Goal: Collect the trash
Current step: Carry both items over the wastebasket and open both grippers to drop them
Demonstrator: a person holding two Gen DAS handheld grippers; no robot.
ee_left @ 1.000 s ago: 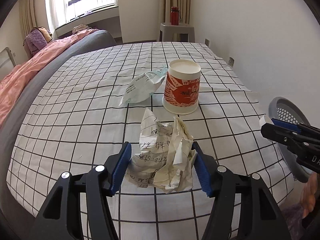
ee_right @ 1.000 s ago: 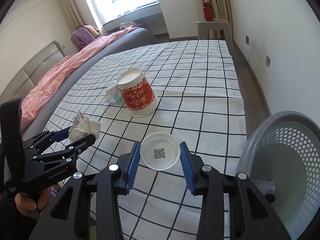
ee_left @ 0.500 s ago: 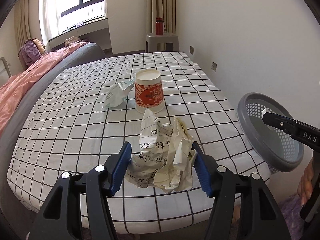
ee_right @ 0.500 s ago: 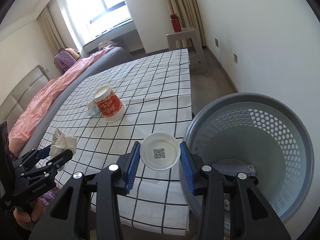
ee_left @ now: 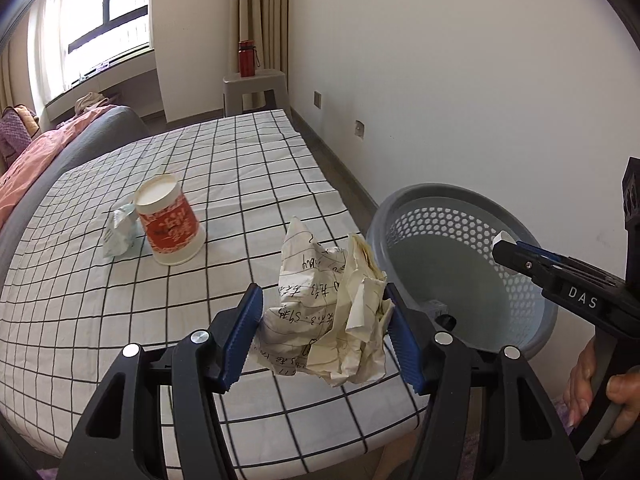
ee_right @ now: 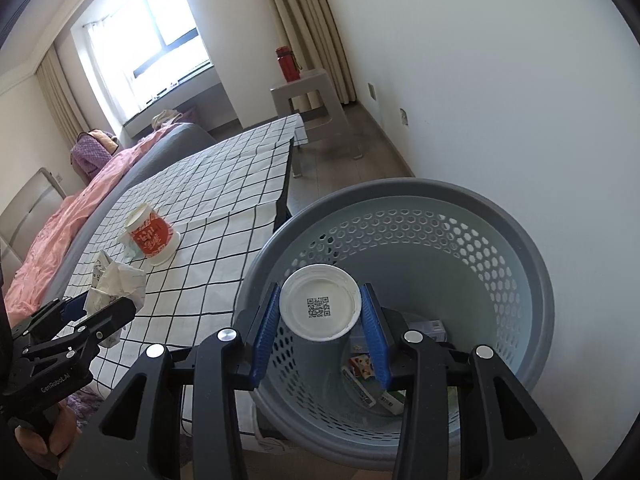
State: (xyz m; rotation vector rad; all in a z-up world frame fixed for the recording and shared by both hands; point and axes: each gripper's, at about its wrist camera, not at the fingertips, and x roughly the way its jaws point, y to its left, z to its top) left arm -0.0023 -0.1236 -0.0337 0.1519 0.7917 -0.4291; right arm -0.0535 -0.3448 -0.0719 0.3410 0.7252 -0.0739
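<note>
While the left gripper point(ee_left: 322, 330) clamps a crumpled wad of handwritten white paper point(ee_left: 326, 312) between its blue pads above the near edge of the black-and-white checked bedsheet point(ee_left: 120, 300), the right gripper point(ee_right: 320, 322) holds a round white plastic lid with a QR code point(ee_right: 319, 307) over the mouth of the grey perforated plastic basket point(ee_right: 520, 248) to the right of the bed. Farther left on the sheet, an upside-down red and white paper cup point(ee_left: 170, 222) stands touching a pale crumpled wrapper point(ee_left: 118, 234). Some packaging point(ee_right: 362, 364) lies in the basket's bottom.
</note>
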